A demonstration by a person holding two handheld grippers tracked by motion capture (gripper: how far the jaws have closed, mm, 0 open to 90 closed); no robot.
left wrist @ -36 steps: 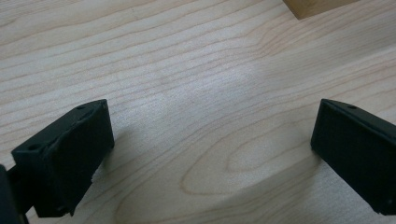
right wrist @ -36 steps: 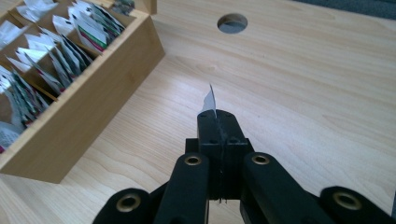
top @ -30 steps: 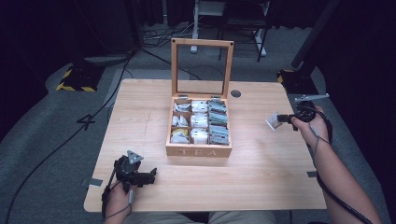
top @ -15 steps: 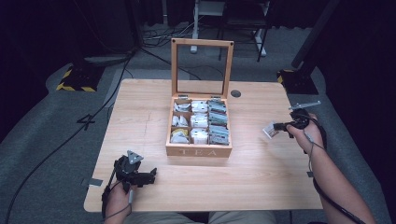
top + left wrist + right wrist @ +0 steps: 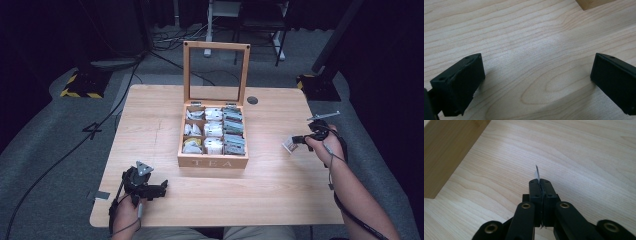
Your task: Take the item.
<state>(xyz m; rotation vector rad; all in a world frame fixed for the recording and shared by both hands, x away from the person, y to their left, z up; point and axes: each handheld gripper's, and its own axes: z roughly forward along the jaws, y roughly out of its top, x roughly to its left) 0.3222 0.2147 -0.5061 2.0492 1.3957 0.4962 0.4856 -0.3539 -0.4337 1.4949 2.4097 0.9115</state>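
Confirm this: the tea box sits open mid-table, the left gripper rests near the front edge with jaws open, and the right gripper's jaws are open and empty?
Not quite. The right gripper has its jaws shut on a tea bag packet, as the right gripper view shows. The tea box is open, and the left gripper has open jaws.

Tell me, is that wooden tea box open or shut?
Open: the tea box's glass-paned lid stands upright, showing packets in its compartments.

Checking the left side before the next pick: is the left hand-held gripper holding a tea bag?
No, the left hand-held gripper stands wide open over bare table, with nothing between its jaws.
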